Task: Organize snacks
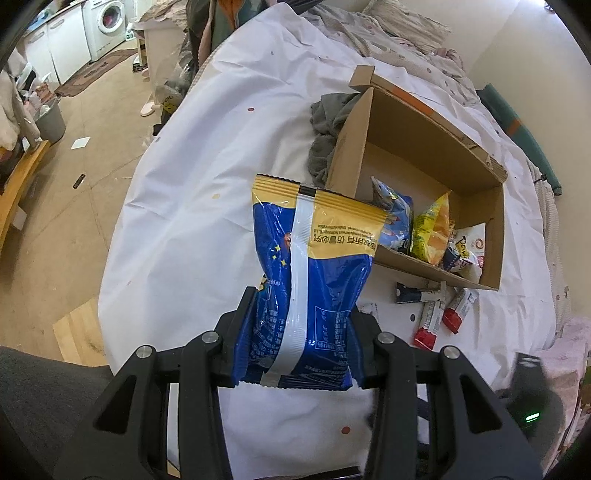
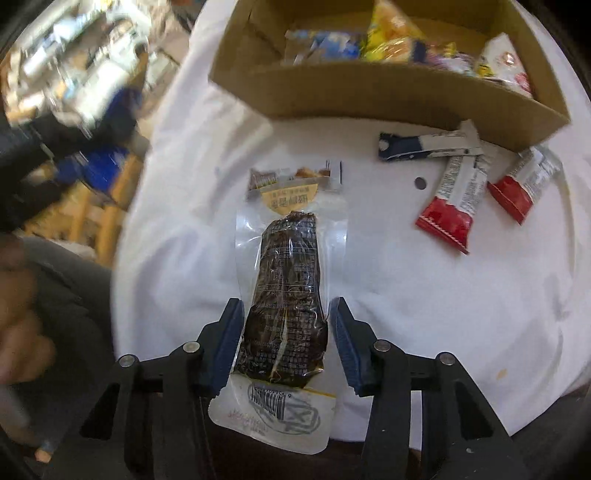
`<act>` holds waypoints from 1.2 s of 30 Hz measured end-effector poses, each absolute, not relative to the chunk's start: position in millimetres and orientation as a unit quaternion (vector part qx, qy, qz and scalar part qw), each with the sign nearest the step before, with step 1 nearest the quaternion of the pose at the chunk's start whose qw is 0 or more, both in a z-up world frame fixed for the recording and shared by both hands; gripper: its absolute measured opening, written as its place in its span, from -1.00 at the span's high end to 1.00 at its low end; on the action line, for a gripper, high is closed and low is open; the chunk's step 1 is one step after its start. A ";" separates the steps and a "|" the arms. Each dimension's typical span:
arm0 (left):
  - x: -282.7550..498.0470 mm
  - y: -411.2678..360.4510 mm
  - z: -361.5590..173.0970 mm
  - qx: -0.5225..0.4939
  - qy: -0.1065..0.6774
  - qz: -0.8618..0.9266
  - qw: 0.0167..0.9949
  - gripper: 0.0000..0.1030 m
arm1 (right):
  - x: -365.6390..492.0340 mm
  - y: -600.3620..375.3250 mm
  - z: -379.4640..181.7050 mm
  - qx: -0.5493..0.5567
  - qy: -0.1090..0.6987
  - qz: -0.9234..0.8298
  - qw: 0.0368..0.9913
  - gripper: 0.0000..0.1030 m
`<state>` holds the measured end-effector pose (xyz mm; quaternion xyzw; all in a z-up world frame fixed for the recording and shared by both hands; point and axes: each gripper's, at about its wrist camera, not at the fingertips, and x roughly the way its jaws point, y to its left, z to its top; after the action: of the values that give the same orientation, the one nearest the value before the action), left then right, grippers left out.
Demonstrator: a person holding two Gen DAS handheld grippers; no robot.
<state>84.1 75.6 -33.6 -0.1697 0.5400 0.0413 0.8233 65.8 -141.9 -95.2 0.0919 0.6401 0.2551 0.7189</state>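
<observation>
My left gripper [image 1: 303,314] is shut on a blue and yellow snack bag [image 1: 314,266] and holds it upright above the white sheet, left of the cardboard box [image 1: 495,229]. The box holds several snack packs [image 1: 428,229]. My right gripper [image 2: 286,317] has its blue pads at both sides of a clear vacuum pack with a dark brown snack [image 2: 288,288]; the pack lies between the fingers on the sheet, short of the box [image 2: 369,96]. Red and white bars [image 2: 454,206] and a dark blue pack [image 2: 406,146] lie by the box front.
A grey cloth [image 1: 325,122] lies behind the box's left wall. The bed's left edge drops to a floor with a washing machine [image 1: 107,26] and a bin [image 1: 51,122]. Rumpled bedding [image 1: 399,33] lies at the far end.
</observation>
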 end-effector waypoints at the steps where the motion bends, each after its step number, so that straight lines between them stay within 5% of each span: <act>1: 84.3 75.0 -32.6 -0.167 0.538 0.042 0.825 0.26 | 67.6 -151.9 -88.5 0.113 0.632 0.262 0.720 0.02; 7: 94.5 65.3 -24.3 -0.144 0.530 0.041 0.835 0.26 | 94.4 -202.8 -48.0 0.156 0.587 0.252 0.753 0.03; 9: 102.2 60.5 -21.0 -0.141 0.532 0.035 0.834 0.26 | 105.4 -208.2 -39.2 0.159 0.575 0.245 0.764 0.56; 15: 130.3 40.8 -7.9 -0.116 0.521 0.019 0.845 0.26 | 145.7 -226.1 -37.0 0.157 0.562 0.217 0.783 0.59; 18: 136.5 39.7 -4.8 -0.112 0.509 0.020 0.853 0.26 | 140.5 -218.7 -55.0 0.154 0.592 0.223 0.759 0.45; 20: 135.4 40.7 -8.4 -0.113 0.506 0.021 0.855 0.26 | 135.6 -210.0 -78.1 0.151 0.626 0.215 0.734 -0.23; 21: 134.6 41.4 -11.8 -0.115 0.508 0.023 0.853 0.26 | 135.1 -203.6 -93.5 0.160 0.643 0.211 0.718 -0.34; 27: 126.9 47.7 -29.7 -0.154 0.536 0.017 0.830 0.26 | 121.6 -148.4 -137.5 0.083 0.682 0.182 0.704 -0.36; 33: 123.0 54.0 -18.8 -0.166 0.521 0.013 0.837 0.25 | 123.7 -97.0 -166.3 -0.021 0.679 0.121 0.723 -0.73; 36: 121.7 56.8 -17.1 -0.174 0.520 0.012 0.836 0.25 | 117.5 -84.6 -172.3 -0.060 0.659 0.110 0.742 -0.76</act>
<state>121.7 56.8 -17.1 -0.1737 0.5199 0.0117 0.8363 117.5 -84.6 -172.3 -0.0601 0.6589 0.1103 0.7417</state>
